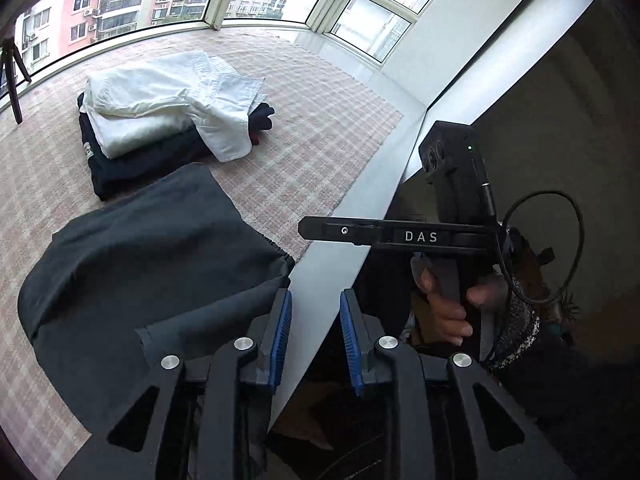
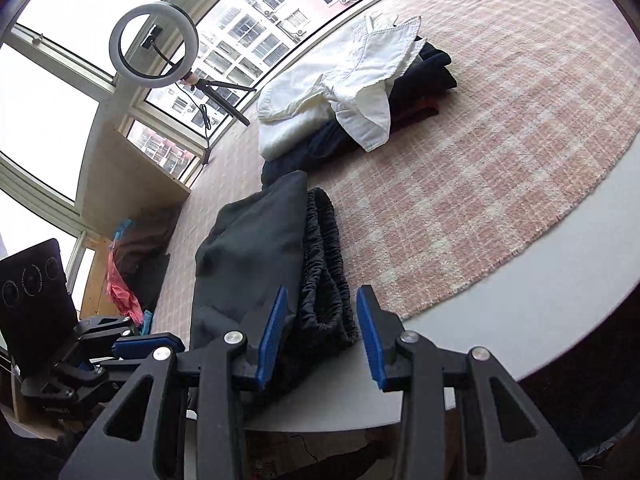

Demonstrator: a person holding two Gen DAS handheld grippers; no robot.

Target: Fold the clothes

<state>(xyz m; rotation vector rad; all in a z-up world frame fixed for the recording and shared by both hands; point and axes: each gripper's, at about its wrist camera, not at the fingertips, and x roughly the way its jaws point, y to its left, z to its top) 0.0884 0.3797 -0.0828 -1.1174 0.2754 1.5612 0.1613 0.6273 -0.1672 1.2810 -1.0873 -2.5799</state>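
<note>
Window-side platform with pink checked rug (image 2: 460, 184) | folded dark grey trousers (image 2: 256, 252) lie at rug's near edge, elastic waistband (image 2: 324, 264) toward right gripper (image 2: 322, 328) | pile of white and dark clothes (image 1: 168, 112) behind | left gripper (image 1: 316, 340) jaws apart, empty | right gripper jaws wide, empty, just above waistband

"DAS" on the right gripper (image 1: 320, 236) bar
</note>
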